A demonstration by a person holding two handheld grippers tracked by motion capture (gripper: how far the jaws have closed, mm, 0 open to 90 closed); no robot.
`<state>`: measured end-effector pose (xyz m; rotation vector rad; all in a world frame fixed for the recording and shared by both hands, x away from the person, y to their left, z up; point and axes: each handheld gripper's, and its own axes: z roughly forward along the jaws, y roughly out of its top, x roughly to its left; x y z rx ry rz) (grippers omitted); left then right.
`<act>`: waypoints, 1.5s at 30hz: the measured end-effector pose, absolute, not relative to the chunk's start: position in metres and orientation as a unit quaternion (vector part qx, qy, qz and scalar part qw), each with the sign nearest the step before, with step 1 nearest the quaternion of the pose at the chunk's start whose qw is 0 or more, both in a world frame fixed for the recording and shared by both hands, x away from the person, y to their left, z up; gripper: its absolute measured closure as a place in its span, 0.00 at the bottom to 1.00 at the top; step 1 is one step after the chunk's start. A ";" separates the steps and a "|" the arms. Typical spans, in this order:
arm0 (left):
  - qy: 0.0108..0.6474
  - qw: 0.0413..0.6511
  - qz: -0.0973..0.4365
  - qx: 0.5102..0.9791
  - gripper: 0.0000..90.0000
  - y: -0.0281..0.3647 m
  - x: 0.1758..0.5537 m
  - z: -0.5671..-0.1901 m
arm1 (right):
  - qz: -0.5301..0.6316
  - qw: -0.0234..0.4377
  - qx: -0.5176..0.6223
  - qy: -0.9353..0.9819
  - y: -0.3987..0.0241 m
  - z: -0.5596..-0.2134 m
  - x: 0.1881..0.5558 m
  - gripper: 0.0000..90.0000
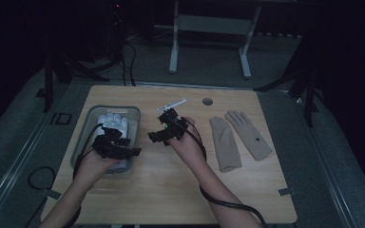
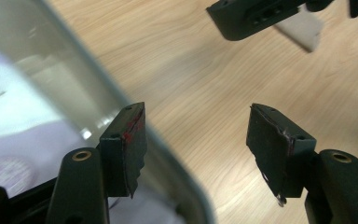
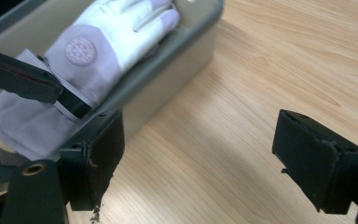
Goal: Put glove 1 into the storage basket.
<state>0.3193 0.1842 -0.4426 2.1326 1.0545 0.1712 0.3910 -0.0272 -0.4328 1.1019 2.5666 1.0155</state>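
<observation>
Now at the grey bin (image 1: 91, 124) on the wooden table (image 1: 171, 194), taken as the landmark. Inside the bin: a white glove (image 3: 98, 51) with a round emblem on its back, fingers toward the bin's far end, lying flat. Over the bin's near right corner: left gripper (image 1: 123, 151), jaws spread apart with nothing between them, only bin rim and bare wood seen through the gap in the left gripper view (image 2: 198, 149); one jaw above the rim, the other out over the table. Just right of the bin, above bare wood: right gripper (image 1: 164, 124), jaws standing wide, nothing between them in the right gripper view (image 3: 198, 154), its near jaw by the bin's outer wall. Neither gripper touching the white glove. Across the bin in the right gripper view: the other tool's black jaw, above the glove's cuff end. Well right of the bin: a pair of beige gloves (image 1: 237, 138), side by side, flat, fingers away from the person, the right one with a small dark dot. Beyond the bin's far right corner: a small white strip (image 1: 175, 103) on the wood, and farther right a round hole (image 1: 207, 101) in the tabletop.
</observation>
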 end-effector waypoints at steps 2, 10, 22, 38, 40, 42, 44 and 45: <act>0.402 0.373 0.069 0.833 0.42 0.176 0.319 -0.443 | 0.342 0.087 0.373 0.858 -0.037 -0.433 0.390 0.18; 0.382 0.404 0.054 0.830 0.43 0.152 0.317 -0.448 | 0.343 0.099 0.382 0.852 -0.062 -0.437 0.386 0.18; 0.355 0.408 0.037 0.840 0.17 0.119 0.315 -0.468 | 0.344 0.114 0.367 0.857 -0.108 -0.450 0.375 0.15; 0.337 0.467 0.065 0.815 0.15 0.090 0.302 -0.512 | 0.366 0.119 0.364 0.848 -0.156 -0.474 0.365 0.14; 0.331 0.469 0.078 0.815 0.15 0.086 0.299 -0.516 | 0.366 0.134 0.356 0.849 -0.162 -0.479 0.362 0.14; 0.325 0.476 0.086 0.813 0.15 0.084 0.296 -0.519 | 0.370 0.132 0.356 0.848 -0.169 -0.483 0.360 0.14; 0.322 0.483 0.093 0.809 0.15 0.082 0.293 -0.525 | 0.374 0.126 0.360 0.845 -0.175 -0.488 0.358 0.14; 0.322 0.483 0.093 0.809 0.15 0.082 0.293 -0.525 | 0.374 0.126 0.360 0.845 -0.175 -0.488 0.358 0.14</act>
